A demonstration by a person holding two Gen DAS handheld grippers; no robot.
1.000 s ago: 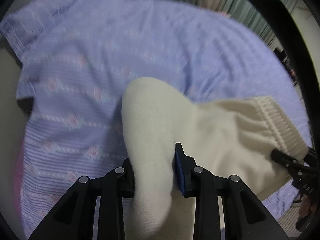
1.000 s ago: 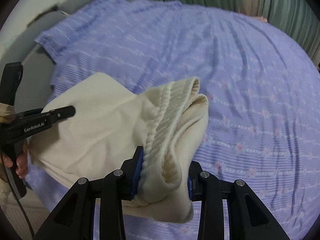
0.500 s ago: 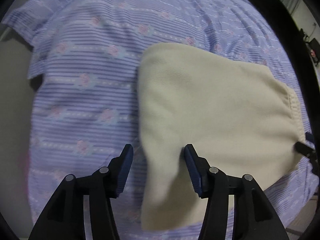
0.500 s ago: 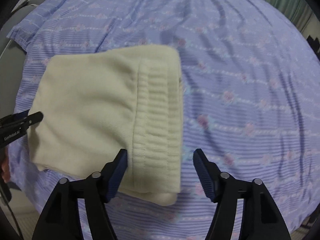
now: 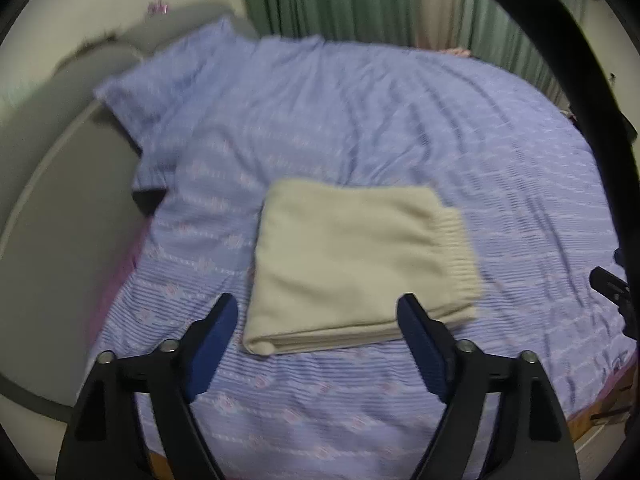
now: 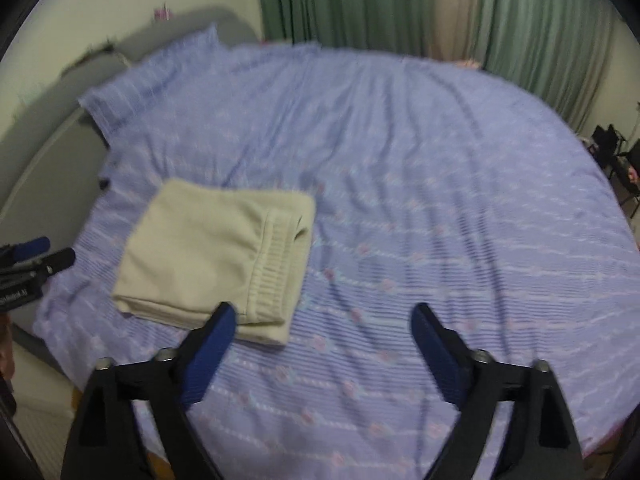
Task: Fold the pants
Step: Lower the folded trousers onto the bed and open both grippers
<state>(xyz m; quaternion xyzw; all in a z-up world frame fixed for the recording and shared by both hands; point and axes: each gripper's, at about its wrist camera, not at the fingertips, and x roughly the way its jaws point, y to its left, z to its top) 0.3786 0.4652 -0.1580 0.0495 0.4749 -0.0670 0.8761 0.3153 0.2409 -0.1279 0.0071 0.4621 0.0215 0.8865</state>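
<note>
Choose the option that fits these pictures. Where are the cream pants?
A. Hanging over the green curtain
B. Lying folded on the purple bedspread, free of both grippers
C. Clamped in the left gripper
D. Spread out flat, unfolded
B: the cream pants lie as a folded stack on the purple bedspread, while the left gripper and right gripper are opening with nothing between their jaws.

Cream pants (image 5: 356,256), ribbed waistband (image 6: 276,268); lavender-blue striped bedsheet (image 5: 400,128) with pink flower dots; green curtains (image 6: 360,0); blue gripper pads (image 5: 212,332).
</note>
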